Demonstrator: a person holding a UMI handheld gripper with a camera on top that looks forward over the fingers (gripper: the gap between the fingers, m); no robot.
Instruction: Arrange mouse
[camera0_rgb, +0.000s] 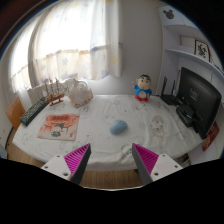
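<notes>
A small light-blue mouse (119, 127) lies on the white cloth of the table (100, 145), near its middle. My gripper (112, 161) is open and empty, held back over the table's near wooden edge. Its two fingers with pink pads (78, 157) stand wide apart. The mouse lies well beyond the fingers, roughly in line with the gap between them.
A keyboard (34, 110) and a red-orange book (60, 125) lie at the left. A clear bag (79, 93) and a blue toy figure (143, 89) stand at the back by the curtained window. A black monitor (199, 100) stands at the right.
</notes>
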